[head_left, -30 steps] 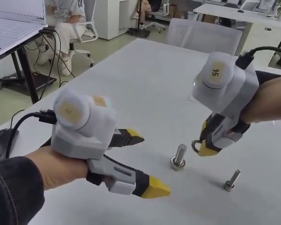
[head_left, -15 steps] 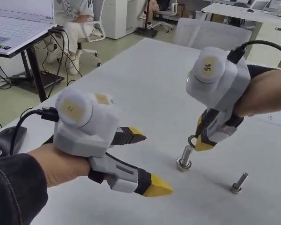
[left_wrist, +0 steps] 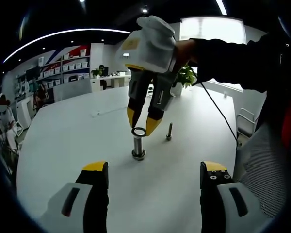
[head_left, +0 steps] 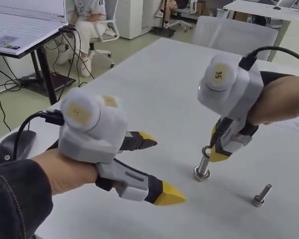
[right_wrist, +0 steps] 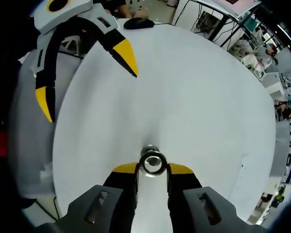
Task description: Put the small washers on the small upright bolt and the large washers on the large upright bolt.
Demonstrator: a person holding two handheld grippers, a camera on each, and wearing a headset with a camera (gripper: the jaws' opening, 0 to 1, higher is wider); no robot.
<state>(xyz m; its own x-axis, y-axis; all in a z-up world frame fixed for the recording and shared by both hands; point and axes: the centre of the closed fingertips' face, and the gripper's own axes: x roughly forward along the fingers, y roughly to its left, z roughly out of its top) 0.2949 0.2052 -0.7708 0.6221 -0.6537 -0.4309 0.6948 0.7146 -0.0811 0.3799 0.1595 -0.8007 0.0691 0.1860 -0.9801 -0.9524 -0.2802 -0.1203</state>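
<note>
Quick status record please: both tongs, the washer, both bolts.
right tongs: shut on washer, above large bolt
washer: roughly level, centred over large bolt's top
large bolt: upright on table
small bolt: upright, apart from large bolt, untouched
left tongs: open, empty, held off to the side

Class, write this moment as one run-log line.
left tongs: open, empty | right tongs: shut on washer | washer: over large bolt top | small bolt: upright, apart
</note>
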